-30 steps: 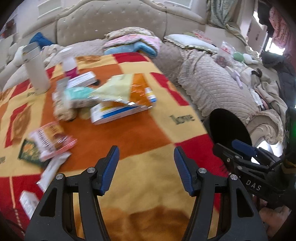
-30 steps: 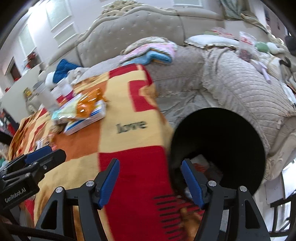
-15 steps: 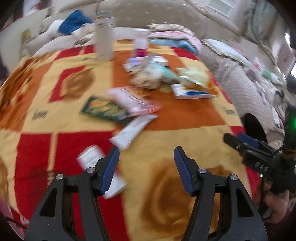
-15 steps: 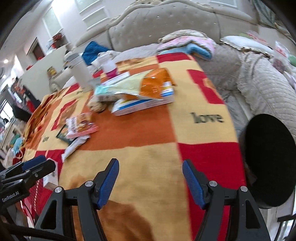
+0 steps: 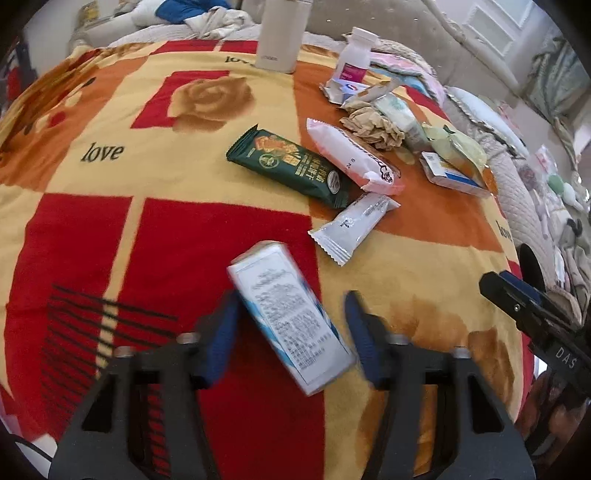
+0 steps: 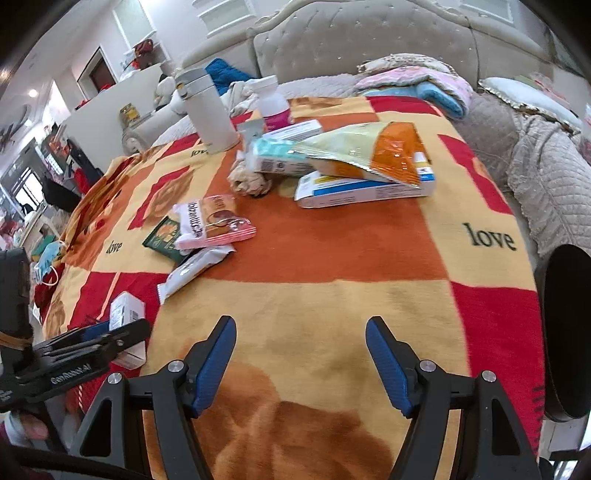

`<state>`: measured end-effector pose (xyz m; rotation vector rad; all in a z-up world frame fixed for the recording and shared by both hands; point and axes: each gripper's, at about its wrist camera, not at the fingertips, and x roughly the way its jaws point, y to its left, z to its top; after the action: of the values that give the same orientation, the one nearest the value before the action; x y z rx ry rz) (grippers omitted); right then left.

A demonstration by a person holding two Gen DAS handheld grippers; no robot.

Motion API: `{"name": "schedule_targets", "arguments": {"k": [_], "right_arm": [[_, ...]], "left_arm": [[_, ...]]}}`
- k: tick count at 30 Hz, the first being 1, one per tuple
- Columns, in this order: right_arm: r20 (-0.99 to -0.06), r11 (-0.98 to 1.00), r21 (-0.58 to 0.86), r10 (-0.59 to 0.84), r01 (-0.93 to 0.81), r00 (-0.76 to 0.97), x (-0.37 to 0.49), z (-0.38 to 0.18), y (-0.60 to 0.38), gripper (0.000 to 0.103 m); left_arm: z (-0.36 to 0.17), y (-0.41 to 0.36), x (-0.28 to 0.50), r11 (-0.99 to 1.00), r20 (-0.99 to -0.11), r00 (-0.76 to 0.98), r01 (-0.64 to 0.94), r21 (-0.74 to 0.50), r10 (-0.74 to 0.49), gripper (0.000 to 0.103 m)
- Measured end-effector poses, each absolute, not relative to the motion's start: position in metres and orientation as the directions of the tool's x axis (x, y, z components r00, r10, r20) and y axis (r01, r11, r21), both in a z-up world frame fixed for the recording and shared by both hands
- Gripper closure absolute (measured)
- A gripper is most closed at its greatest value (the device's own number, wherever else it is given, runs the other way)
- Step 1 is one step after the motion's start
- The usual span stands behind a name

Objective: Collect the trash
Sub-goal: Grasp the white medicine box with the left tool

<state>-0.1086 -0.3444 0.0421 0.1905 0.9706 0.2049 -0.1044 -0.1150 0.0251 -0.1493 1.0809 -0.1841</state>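
A small white carton with printed text [image 5: 288,317] lies slanted on the red and yellow blanket [image 5: 110,229]. My left gripper [image 5: 291,297] straddles it. Its jaws are closing with the carton between them, and a gap still shows beside the right pad. From the right wrist view the same carton [image 6: 125,314] sits just past the left gripper [image 6: 96,343]. My right gripper [image 6: 300,325] hangs open over bare blanket with nothing between its fingers. More litter lies beyond: a green wrapper [image 5: 288,166], a pink wrapper [image 5: 354,155], a white sachet [image 5: 354,225] and crumpled paper [image 5: 373,125].
A black round bin [image 6: 565,332] stands off the blanket's right edge. Farther back are a white tumbler [image 5: 280,33], a pill bottle [image 5: 354,55], a blue-and-white box [image 6: 365,188] under an orange-yellow bag [image 6: 373,151], and a tufted sofa [image 6: 369,40] with folded cloths.
Both grippers swung left, away from the black bin and across the blanket. The left one came down over the white carton and its jaws narrowed. The right one stayed open.
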Motion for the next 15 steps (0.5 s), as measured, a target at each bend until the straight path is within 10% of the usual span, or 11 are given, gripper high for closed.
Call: {"name": "schedule_targets", "arguments": {"k": [15], "right_arm": [[-0.785, 0.939, 0.302, 0.342, -0.163, 0.516, -0.061, 0.043, -0.303, 0.032]], "left_arm": [[0.053, -0.088, -0.052, 0.981, -0.824, 0.533, 0.085, -0.175, -0.193, 0.076]]}}
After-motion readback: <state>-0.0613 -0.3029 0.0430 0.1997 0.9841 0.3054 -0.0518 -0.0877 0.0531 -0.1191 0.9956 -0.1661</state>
